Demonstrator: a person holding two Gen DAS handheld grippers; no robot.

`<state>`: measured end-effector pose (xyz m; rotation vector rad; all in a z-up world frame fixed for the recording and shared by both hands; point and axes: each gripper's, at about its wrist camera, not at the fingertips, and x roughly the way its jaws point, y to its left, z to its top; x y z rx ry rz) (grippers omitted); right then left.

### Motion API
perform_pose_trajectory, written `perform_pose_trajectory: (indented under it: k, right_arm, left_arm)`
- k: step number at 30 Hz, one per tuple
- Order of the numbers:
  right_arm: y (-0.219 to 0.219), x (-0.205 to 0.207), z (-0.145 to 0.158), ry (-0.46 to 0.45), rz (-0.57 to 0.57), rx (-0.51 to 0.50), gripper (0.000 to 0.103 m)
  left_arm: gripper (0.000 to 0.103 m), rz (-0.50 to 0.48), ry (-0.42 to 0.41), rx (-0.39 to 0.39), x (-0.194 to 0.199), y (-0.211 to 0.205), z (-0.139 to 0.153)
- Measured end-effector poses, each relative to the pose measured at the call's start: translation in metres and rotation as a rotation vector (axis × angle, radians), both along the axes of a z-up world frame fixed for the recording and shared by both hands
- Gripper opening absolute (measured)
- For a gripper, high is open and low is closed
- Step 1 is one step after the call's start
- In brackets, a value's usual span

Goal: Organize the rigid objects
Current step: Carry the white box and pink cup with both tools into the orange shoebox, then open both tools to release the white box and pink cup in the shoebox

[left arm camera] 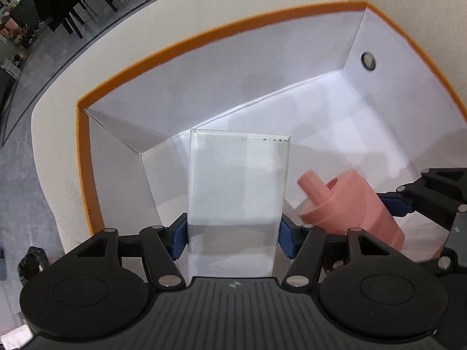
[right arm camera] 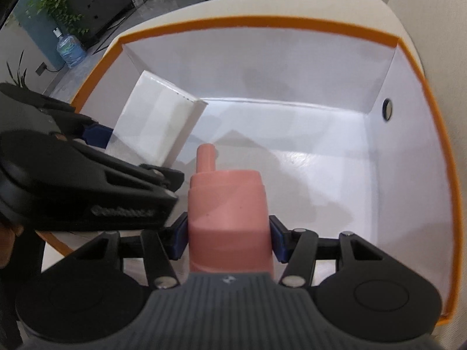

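**Both grippers loaded above an orange-rimmed box**

While the left gripper (left arm camera: pixel 233 234) clamps its blue pads (left arm camera: pixel 178 240) against the two sides of a white rectangular box (left arm camera: pixel 238 186), the right gripper (right arm camera: pixel 227 239) is closed the same way around a pink bottle (right arm camera: pixel 227 213). Both loads hang over the white interior of a large open box with an orange rim (left arm camera: pixel 204 36), which sits on a cream cushioned surface (left arm camera: pixel 58 175).

From the left wrist view, the white rectangular box points away from the camera toward the far wall of the orange-rimmed box, with a row of small dark specks along its far top edge. The pink bottle (left arm camera: pixel 353 207) appears to its right, near and tilted, its narrow spout (left arm camera: pixel 313 186) angled toward the far left; the right gripper's blue pad shows behind it at the right edge.

From the right wrist view, the pink bottle points forward, spout (right arm camera: pixel 205 157) toward the far side. The white rectangular box (right arm camera: pixel 157 122) stands at the left, near the left wall of the orange-rimmed box (right arm camera: pixel 262 23), with the left gripper's black body (right arm camera: pixel 87 180) in front of it. Whether either object touches the floor of the container cannot be told. A round metal eyelet (right arm camera: pixel 387 109) sits in the right wall. Beyond the cushion, at the far left, are a water jug (right arm camera: pixel 70 49) and a leafy plant (right arm camera: pixel 58 3).
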<state>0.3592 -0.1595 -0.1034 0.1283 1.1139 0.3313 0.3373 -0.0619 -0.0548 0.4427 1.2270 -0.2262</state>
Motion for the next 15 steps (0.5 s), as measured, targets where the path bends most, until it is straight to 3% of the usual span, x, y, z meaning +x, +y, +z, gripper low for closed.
perform_pose_trajectory:
  k: [8, 11, 15]
  right_arm:
    - [0.019, 0.004, -0.004, 0.013, 0.047, -0.024, 0.055]
    - [0.02, 0.004, -0.006, 0.012, 0.064, -0.032, 0.062]
    - [0.021, 0.005, 0.0, -0.004, 0.051, -0.045, 0.063]
  left_arm:
    - [0.07, 0.004, 0.03, 0.02, 0.007, 0.003, -0.008]
    - [0.071, -0.008, 0.038, 0.036, 0.009, 0.001, -0.01]
    - [0.071, -0.004, 0.016, 0.025, 0.008, 0.002, -0.004]
